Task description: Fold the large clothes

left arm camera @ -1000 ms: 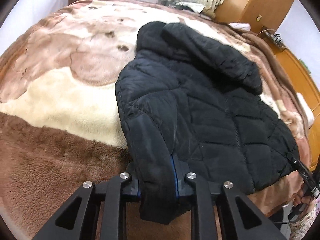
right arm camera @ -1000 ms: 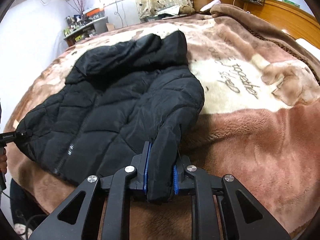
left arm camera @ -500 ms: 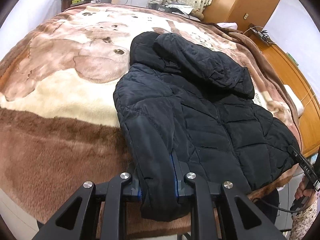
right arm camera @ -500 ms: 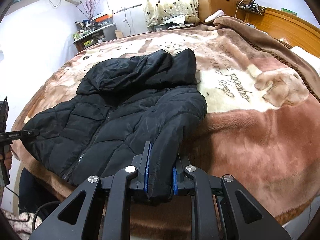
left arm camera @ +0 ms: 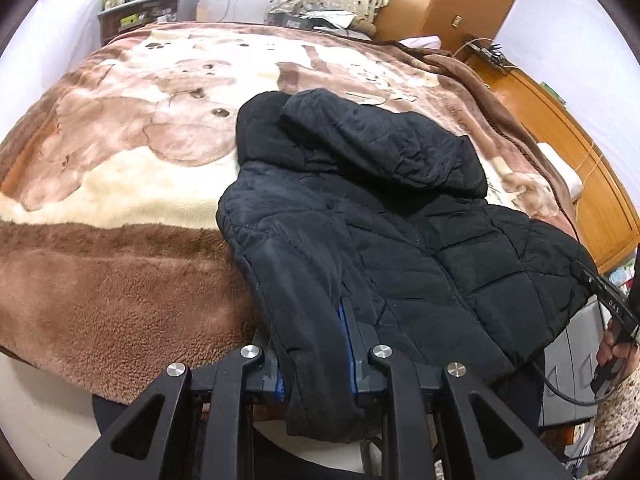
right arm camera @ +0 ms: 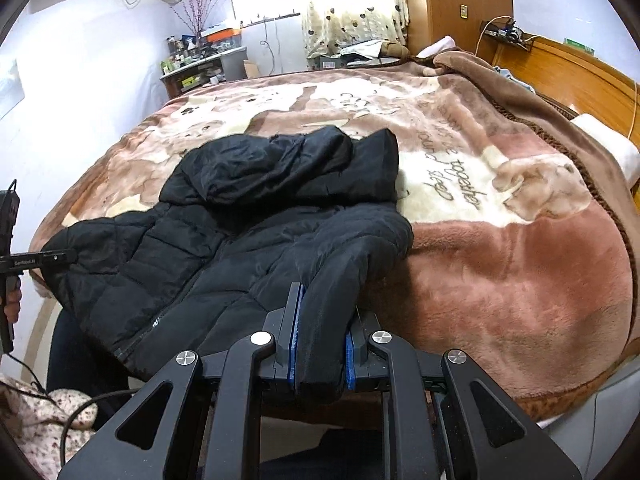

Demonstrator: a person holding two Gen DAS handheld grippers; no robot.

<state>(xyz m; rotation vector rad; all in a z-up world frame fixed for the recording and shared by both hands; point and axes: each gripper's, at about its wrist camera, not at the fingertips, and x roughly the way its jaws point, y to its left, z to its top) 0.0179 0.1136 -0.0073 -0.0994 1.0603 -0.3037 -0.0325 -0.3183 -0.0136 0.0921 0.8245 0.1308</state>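
Bedroom w/ a bed (left arm camera: 120,280) under a brown plush blanket (right arm camera: 520,280), wardrobe (right arm camera: 452,4) at the back. Black puffer jacket (left arm camera: 400,220) is lying front-up near the bed's edge, hood (right arm camera: 280,168) pointing away. Left gripper (left arm camera: 316,360) is clamping one sleeve cuff, jaws nearly closed on it. Right gripper (right arm camera: 320,344) is pinching the other cuff the same way, both cuffs hanging over the edge.
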